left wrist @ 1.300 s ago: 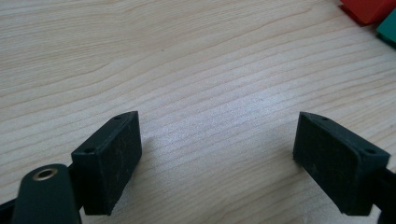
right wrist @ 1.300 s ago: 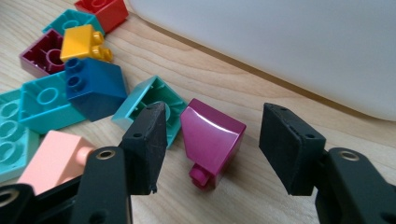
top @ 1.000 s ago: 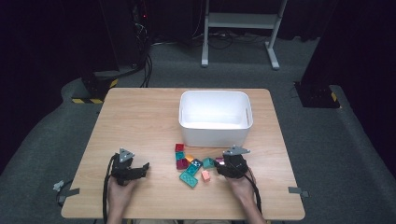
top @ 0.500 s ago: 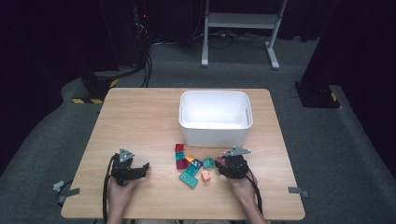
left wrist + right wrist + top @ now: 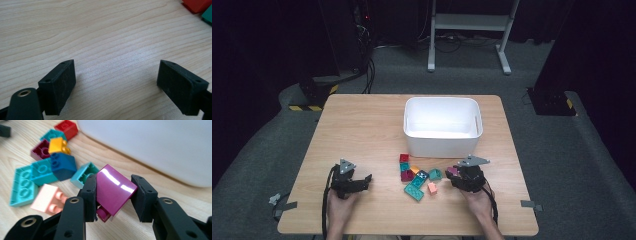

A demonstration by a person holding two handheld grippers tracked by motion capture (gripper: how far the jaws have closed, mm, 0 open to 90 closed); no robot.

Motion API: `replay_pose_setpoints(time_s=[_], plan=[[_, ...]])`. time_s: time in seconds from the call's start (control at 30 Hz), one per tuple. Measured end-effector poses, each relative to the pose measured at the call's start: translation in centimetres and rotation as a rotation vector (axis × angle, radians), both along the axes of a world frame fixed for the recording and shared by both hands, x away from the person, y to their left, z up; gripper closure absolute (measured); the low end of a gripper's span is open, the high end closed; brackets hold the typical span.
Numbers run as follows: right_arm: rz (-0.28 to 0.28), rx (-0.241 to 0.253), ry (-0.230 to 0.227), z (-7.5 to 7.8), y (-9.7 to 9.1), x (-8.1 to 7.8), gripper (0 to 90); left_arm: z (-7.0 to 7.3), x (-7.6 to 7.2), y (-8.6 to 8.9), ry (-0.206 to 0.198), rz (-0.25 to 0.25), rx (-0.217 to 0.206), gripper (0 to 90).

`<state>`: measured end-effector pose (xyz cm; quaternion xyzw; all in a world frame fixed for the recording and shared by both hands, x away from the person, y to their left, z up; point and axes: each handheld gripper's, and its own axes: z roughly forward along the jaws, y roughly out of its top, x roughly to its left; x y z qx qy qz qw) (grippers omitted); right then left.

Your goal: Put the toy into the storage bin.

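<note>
My right gripper [image 5: 454, 175] [image 5: 113, 180] is at the right end of a loose heap of bricks. Its jaws have just been closing and are shut on a magenta brick [image 5: 113, 192] [image 5: 452, 171], held tilted a little above the table. Left of it lie a teal brick [image 5: 83, 176], a dark blue brick [image 5: 62, 166], a yellow brick [image 5: 57, 145], a pink brick [image 5: 432, 188] and a flat teal plate [image 5: 414, 191]. My left gripper [image 5: 364, 179] [image 5: 116, 67] rests on the wood at the front left, open, with bare table between its fingers.
A white bin [image 5: 442, 142] [image 5: 150, 145] stands just behind the heap, near the table's middle. A red brick [image 5: 404, 158] lies at the heap's far left end. The wooden table [image 5: 362, 130] has free room on its left half.
The right gripper has come up slightly with the magenta brick between its jaws. The left gripper has stayed where it was.
</note>
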<state>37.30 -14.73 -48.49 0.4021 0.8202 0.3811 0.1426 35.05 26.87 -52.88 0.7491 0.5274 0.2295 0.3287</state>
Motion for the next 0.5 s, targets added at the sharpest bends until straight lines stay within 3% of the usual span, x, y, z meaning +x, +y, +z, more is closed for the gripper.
replay_pose_setpoints(time_s=[0.5], plan=[[0.044,0.040,-0.039,4.0,-0.4,-0.2,59.3,0.0,0.0,0.0,0.001,-0.001,0.000,15.4]])
